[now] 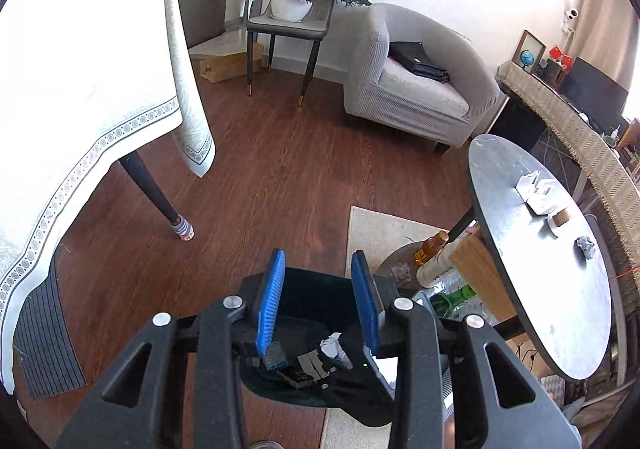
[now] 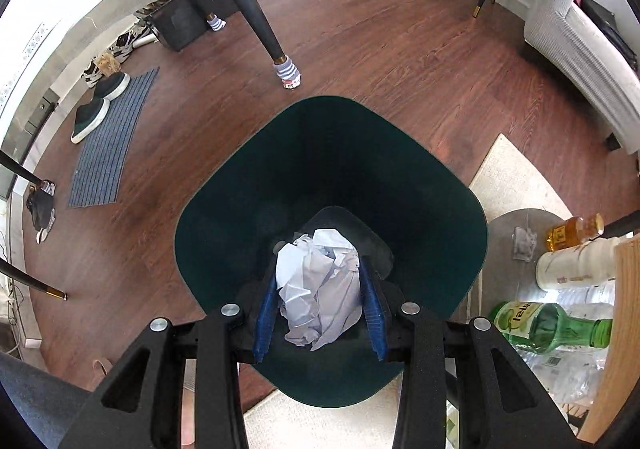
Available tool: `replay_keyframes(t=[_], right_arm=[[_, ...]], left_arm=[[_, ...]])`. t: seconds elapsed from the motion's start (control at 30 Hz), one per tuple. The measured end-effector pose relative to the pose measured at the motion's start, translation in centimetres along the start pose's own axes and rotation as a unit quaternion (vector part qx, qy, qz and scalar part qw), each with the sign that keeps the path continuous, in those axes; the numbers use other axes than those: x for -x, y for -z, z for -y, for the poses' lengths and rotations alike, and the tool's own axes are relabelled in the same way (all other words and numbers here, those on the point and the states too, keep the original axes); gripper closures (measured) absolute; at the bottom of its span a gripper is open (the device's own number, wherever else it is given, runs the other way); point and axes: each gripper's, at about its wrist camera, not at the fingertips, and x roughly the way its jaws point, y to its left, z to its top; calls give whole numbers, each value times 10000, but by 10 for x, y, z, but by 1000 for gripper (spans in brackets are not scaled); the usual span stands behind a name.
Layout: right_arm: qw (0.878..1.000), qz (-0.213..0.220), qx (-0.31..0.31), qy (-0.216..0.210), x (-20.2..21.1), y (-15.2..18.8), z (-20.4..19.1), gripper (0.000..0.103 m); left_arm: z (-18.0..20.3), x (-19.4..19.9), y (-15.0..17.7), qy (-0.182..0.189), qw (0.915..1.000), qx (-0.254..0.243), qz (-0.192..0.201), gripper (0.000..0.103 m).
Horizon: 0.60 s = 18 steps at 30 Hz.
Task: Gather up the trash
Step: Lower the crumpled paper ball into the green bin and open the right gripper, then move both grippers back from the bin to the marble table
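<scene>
Right tongs [image 2: 320, 293] clamped on crumpled paper wad [image 2: 320, 285], held directly over dark green bin [image 2: 420, 185]. Left tongs [image 1: 318, 297] wide apart, holding nothing, also above the bin. Risk: wad looks springy and could snag on a pad at release, then drop onto the floor or rug. 1 more wad [image 1: 586, 247] sits on round desk [image 1: 520, 249].

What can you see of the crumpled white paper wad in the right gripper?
The crumpled white paper wad is a loosely balled sheet, white with grey-blue shadowed folds and sharp creases. It sits between the right gripper's blue ribbed fingers, which press it on both sides. It hangs directly over the open dark green bin, above its floor.
</scene>
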Motion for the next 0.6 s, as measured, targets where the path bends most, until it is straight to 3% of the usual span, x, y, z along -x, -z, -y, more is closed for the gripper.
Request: replay_keyframes(t=[0.13,0.27,0.6], right_arm=[[9999,-92,-84,-42,-7,3,5,61],[9997,-216,-109,5,-12,7,8,47],[9999,111,66,-72,20,14,10,45]], left_arm=[[11,13,-6,94,9997,-59,210,66],[16,23,-10,174,9990,-89,398,63],[21,38,-23,250,9974,-136,663,62]])
